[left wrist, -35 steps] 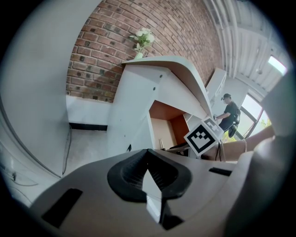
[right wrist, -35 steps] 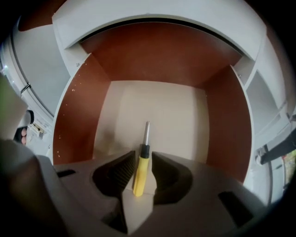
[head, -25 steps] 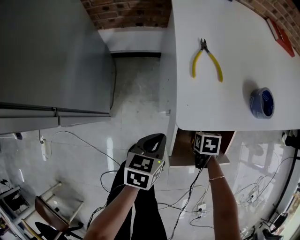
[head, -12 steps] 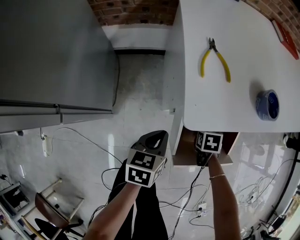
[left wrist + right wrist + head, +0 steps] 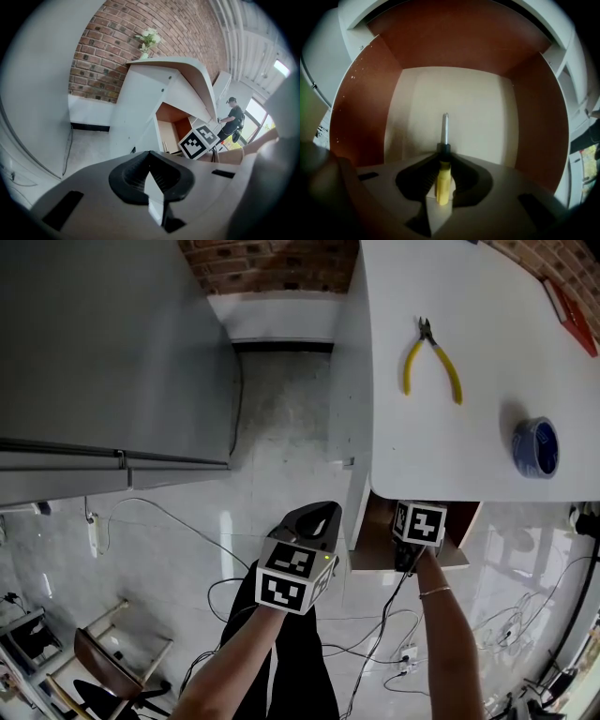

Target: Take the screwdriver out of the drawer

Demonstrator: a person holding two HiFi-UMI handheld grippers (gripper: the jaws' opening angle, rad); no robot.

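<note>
One change | right gripper (image 5: 442,164) jaws just closed onto screwdriver (image 5: 443,183) in drawer (image 5: 361,103) | left gripper (image 5: 150,168) together, empty

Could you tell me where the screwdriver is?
Right gripper view: the screwdriver lies in the drawer, between the jaws of the right hand-held gripper, which have just been closing.

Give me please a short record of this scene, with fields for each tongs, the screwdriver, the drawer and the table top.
left tongs: shut, empty, outside the drawer
right tongs: reaching into the open drawer; have just been closing, now shut on the screwdriver handle
screwdriver: yellow handle between the right tongs, metal shaft pointing ahead, not yet out of the drawer
drawer: pulled out under the white table, brown side walls, pale bottom
table: holds yellow-handled pliers and a blue tape roll
</note>
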